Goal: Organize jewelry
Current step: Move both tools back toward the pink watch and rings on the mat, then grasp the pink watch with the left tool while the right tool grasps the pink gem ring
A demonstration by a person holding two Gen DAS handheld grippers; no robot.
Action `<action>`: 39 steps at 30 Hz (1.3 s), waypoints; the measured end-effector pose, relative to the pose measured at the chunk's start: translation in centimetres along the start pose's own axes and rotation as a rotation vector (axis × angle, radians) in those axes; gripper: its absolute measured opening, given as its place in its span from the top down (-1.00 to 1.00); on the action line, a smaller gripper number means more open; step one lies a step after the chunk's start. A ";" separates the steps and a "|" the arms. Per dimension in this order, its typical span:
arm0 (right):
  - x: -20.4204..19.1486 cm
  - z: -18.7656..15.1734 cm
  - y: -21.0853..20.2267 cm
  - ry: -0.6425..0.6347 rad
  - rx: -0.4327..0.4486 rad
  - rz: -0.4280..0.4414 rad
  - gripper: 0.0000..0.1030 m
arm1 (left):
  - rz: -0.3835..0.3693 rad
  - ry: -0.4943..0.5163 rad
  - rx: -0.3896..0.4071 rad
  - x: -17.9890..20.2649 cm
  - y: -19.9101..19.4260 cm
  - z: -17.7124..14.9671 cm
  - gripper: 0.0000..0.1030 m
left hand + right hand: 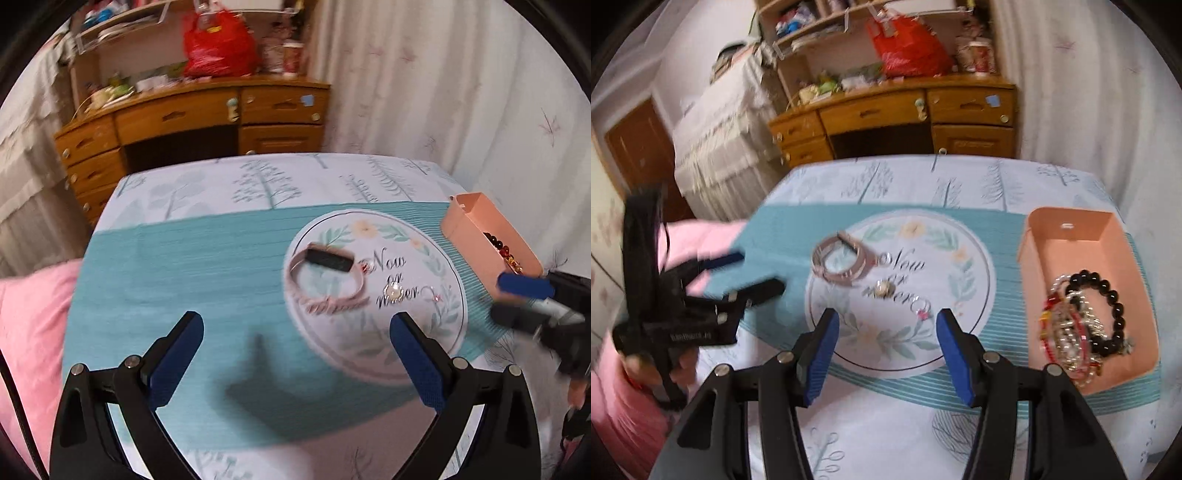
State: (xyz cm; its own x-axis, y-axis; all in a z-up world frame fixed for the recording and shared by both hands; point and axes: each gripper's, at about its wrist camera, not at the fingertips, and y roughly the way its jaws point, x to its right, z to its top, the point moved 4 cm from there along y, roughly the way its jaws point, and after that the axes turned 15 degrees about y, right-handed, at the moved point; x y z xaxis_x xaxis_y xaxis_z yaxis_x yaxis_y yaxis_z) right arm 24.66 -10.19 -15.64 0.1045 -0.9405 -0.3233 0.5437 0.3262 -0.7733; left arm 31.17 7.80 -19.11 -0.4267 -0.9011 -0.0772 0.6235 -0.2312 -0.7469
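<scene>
A pink watch band with a black face (327, 275) (842, 264) lies on the left of a round printed circle (436, 325) (967, 306) on the teal cloth. A pearl piece (393, 292) (882, 288) and a small ring (436, 295) (923, 308) lie near the circle's middle. A peach box (465, 225) (1071, 251) at the right holds several bead bracelets (1082, 321). My left gripper (295, 328) is open and empty over the cloth, near the watch. My right gripper (886, 325) is open and empty, just short of the ring.
A wooden desk (207, 118) (897, 114) with a red bag (218, 40) (908, 44) stands behind the table. A pink cushion (26, 325) lies at the left. Curtains (443, 92) hang at the right. Each gripper shows in the other's view: right (528, 299), left (738, 277).
</scene>
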 end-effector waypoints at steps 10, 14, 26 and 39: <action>0.0 -1.8 3.9 -0.117 -0.018 -0.108 -0.06 | 0.063 0.116 -0.018 1.7 4.3 2.4 -0.94; 0.5 -1.8 4.8 -0.116 -0.027 -0.124 0.07 | 0.049 0.111 -0.021 1.9 5.2 2.8 -0.94; 0.6 -1.2 6.5 -0.145 -0.017 -0.153 0.50 | 0.024 0.071 -0.027 1.4 6.2 2.1 -0.85; 0.4 -0.8 6.8 -0.150 -0.020 -0.146 0.81 | -0.080 -0.032 -0.008 -0.1 6.8 1.4 -0.13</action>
State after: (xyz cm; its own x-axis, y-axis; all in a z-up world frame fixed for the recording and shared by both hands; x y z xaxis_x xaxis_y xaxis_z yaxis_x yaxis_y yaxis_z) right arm 27.71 -8.28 -21.49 0.1498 -0.9810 -0.1233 0.5457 0.1860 -0.8171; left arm 36.35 5.80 -23.22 -0.4539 -0.8910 0.0037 0.5827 -0.3000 -0.7553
